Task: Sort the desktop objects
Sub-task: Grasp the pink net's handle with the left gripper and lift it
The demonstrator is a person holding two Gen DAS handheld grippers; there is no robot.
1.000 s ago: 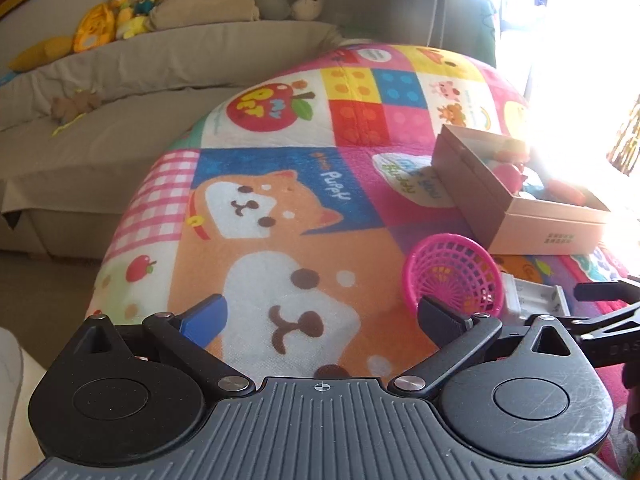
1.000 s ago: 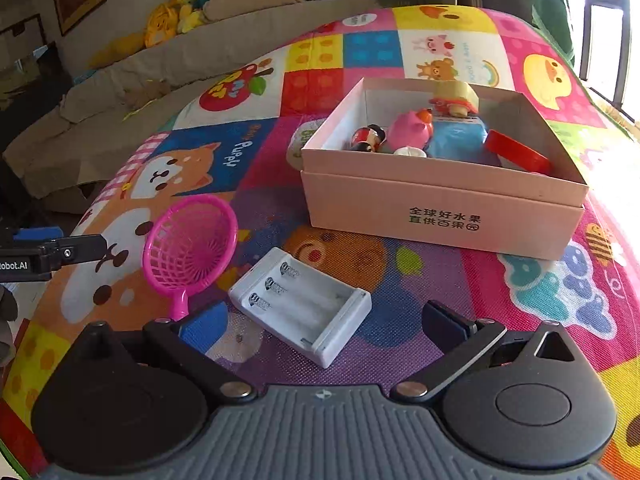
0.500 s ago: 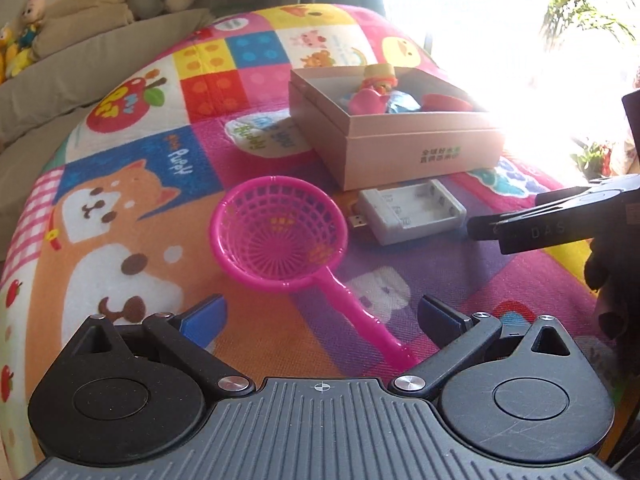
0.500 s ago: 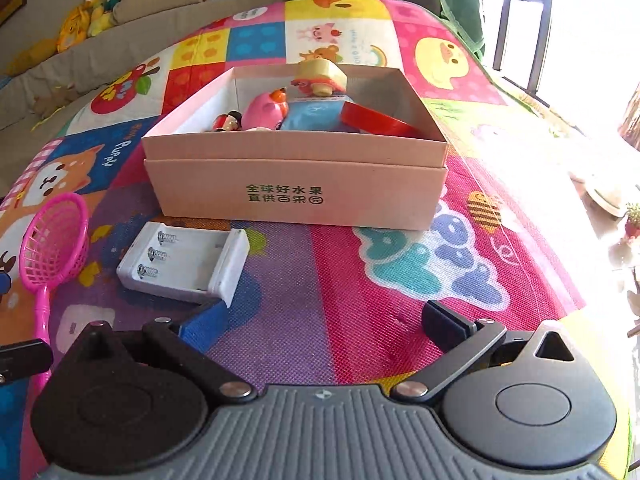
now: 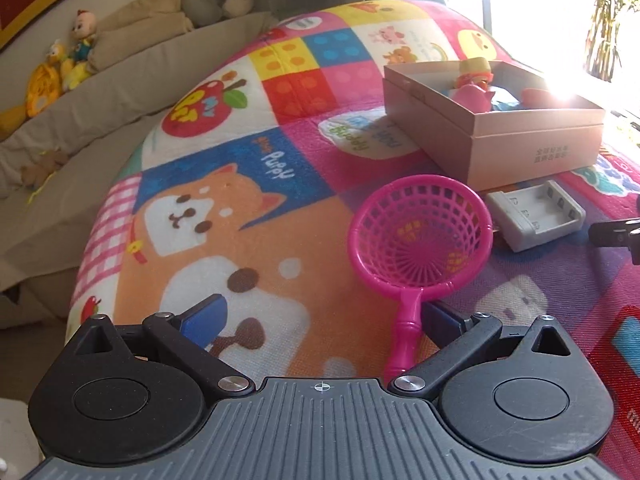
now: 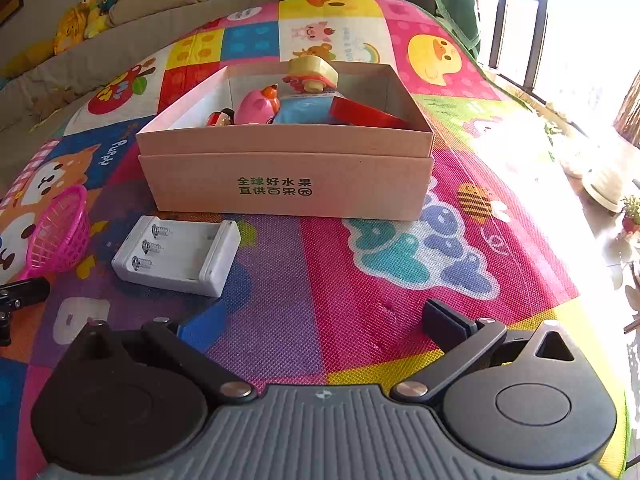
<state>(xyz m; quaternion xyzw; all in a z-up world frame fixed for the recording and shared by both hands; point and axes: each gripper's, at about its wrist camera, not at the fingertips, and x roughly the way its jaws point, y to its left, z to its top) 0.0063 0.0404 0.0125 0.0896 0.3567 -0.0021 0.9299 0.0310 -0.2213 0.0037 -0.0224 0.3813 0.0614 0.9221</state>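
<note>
Net handle (image 5: 404,340) just inside left tool (image 5: 320,316)

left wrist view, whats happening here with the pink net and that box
A person is sorting toys on a colourful play mat with a claw in each hand. The left claw is open, with the handle of the pink toy net lying beside its right finger, not gripped. The right claw is open and empty. The white battery holder lies loose beside the cardboard box, which already holds several toys.
</note>
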